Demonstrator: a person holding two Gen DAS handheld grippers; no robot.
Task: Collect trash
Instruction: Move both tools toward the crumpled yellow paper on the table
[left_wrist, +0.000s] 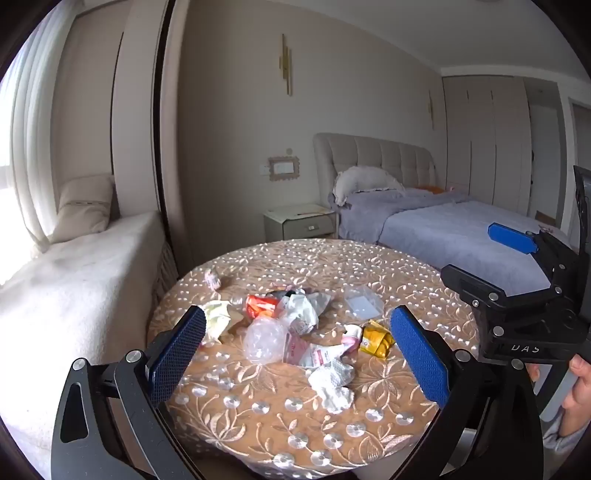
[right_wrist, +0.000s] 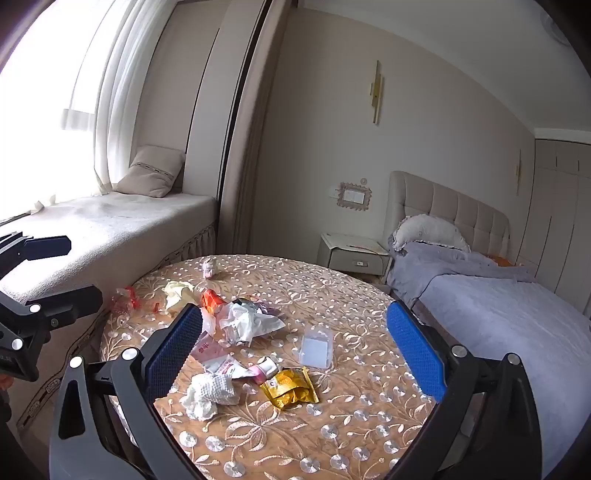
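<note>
Both tongs are apart and empty, hovering over the near edge of the round worktop (right_wrist: 369, 424): left tongs (left_wrist: 297, 354) face the middle pile, right tongs (right_wrist: 295, 354) sit a bit further right. Trash is loose across the worktop's middle. Nearest the front edge is a crumpled white tissue (right_wrist: 207, 393); just beside it a gold foil wrapper (right_wrist: 291, 386) and a small pink tube (right_wrist: 264, 369). Further in: a clear plastic tray (right_wrist: 316, 349), a white crumpled bag (right_wrist: 247, 321), an orange wrapper (right_wrist: 211, 300), a yellowish paper wad (right_wrist: 181, 291). A red-and-clear wrapper (right_wrist: 125, 299) lies at the left edge, and a small pink-white scrap (right_wrist: 208, 266) near the far edge. A clear bubble shell (left_wrist: 264, 339) shows in the left view beside the pile. No bin in view, so I can't tell where the drop point is. My read: nothing collected yet; step in hand is the first pick. Suggest starting with the tissue, since it's closest and compressible. Come down over it, close low so the pads catch bulk rather than a loose flap. Foil and clear tray are flat and slippery; take them by an edge or raised fold. Watch the embroidered cloth: pinch too deep and it lifts with the trash.
</note>
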